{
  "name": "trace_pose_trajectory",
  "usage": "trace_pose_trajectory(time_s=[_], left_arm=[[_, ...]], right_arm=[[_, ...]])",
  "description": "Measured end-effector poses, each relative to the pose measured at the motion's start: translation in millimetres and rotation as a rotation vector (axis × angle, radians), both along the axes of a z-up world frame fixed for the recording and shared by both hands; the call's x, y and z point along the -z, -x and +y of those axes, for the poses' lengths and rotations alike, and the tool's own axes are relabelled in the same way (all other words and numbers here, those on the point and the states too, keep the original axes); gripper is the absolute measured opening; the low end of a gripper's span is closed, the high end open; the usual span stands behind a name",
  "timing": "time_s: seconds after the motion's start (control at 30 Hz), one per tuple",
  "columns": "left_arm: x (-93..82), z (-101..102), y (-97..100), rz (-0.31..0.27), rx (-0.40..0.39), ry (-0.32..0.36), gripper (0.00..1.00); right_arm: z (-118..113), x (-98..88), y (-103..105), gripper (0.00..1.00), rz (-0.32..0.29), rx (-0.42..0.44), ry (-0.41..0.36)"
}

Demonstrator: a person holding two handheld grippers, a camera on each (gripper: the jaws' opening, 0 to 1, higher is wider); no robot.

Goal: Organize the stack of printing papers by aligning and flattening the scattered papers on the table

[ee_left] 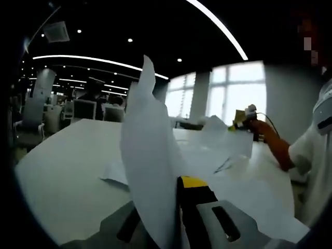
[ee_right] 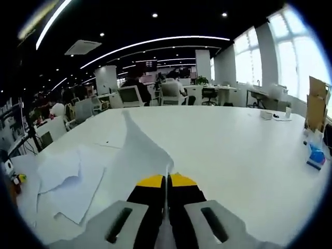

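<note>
The left gripper (ee_left: 174,207) pinched a thin white sheet (ee_left: 150,155) standing upright at centre frame. The right gripper (ee_right: 167,188) was clamped on another sheet (ee_right: 142,145), running away over the smooth white table (ee_right: 233,150). Loose papers (ee_right: 67,181) lay lower left.

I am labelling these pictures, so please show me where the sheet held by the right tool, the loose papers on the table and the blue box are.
held sheet (ee_right: 140,148), right gripper view, its middle.
loose papers (ee_right: 67,181), right gripper view, top sheet.
blue box (ee_right: 315,155), right gripper view, its side.
</note>
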State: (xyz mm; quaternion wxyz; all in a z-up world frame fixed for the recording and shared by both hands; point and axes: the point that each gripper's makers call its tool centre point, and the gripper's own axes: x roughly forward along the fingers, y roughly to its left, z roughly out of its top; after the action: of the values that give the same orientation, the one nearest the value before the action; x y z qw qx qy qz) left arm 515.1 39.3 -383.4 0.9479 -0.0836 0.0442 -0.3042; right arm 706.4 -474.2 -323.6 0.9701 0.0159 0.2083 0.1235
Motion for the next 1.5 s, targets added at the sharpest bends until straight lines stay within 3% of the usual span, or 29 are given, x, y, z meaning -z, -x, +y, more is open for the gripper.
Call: trace_pose_trajectory(time_s=[0.43,0.9,1.5], left_arm=[[2.0,5.3,-6.1,0.074,-0.039,0.078,0.06],[1.2,11.9,-9.2,0.083,-0.077,0.113,0.06],[3.0,16.1,-12.5,0.092,-0.098,0.114,0.06]], right_arm=[[46.2,-21.0,-6.1,0.0,-0.064,-0.122,-0.026],[74.7,-47.2,0.4,0.0,-0.142,-0.203,-0.092],[109.5,-52.6,-3.0,0.0,-0.148,-0.276,-0.122]])
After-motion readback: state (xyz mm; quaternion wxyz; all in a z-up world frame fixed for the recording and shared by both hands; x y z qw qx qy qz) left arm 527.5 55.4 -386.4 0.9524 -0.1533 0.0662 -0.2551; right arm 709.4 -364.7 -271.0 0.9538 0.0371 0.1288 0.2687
